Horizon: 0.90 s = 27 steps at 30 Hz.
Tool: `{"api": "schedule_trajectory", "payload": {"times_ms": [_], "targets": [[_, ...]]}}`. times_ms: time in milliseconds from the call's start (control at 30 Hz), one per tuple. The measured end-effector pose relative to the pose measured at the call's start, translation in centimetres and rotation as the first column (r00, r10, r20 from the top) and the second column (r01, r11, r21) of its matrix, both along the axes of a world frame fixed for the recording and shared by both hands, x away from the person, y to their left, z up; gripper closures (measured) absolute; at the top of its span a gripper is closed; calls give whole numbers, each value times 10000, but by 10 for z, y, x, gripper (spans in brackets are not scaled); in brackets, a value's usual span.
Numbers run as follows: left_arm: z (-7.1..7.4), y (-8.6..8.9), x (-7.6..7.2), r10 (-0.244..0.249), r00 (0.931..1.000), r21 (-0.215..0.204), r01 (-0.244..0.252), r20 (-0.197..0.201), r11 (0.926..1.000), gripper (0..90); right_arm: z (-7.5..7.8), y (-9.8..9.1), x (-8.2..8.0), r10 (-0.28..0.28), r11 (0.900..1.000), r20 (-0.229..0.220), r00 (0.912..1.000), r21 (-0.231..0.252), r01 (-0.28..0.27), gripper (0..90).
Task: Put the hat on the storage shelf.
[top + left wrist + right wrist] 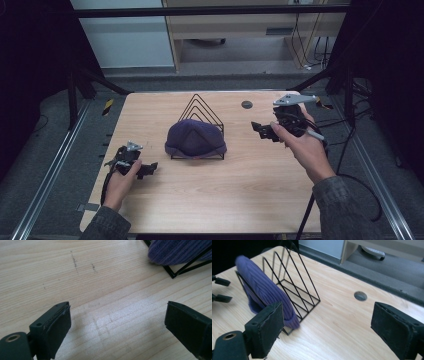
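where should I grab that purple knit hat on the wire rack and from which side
Probably its lower rim, from the right: the purple hat leans against the wire rack, and its edge pokes out past the wires toward the open right claw.

The left hand (121, 176) rests low and holds the left gripper (148, 170), which points to the right with its jaws wide apart and nothing between them. The right hand (300, 142) is lifted higher and holds the right gripper (259, 129), pointing left. Its jaws are wide apart too, with nothing between them.
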<state>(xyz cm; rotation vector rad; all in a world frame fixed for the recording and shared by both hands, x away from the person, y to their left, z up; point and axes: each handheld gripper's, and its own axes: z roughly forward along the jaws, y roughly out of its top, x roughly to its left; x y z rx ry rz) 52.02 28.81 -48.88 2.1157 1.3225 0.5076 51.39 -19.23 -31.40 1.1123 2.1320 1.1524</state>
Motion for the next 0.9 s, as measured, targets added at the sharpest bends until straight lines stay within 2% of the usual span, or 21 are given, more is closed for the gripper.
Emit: {"api": "schedule_trajectory", "payload": {"times_ms": [200,500,900], "targets": [[-3,-2,0,-101,9998,123,103,-184,9999,62,-28,-17,-7,-253,9997,-423,9988,-9,253,114],[-6,-3,1,-168,9992,164,173,-352,9997,62,-70,-30,-12,-614,9981,-1017,9929,-12,616,114],[-8,-4,1,-284,9990,304,295,-348,9991,26,-125,-34,-12,-1024,9945,-1901,9764,-1,1043,117]]}}
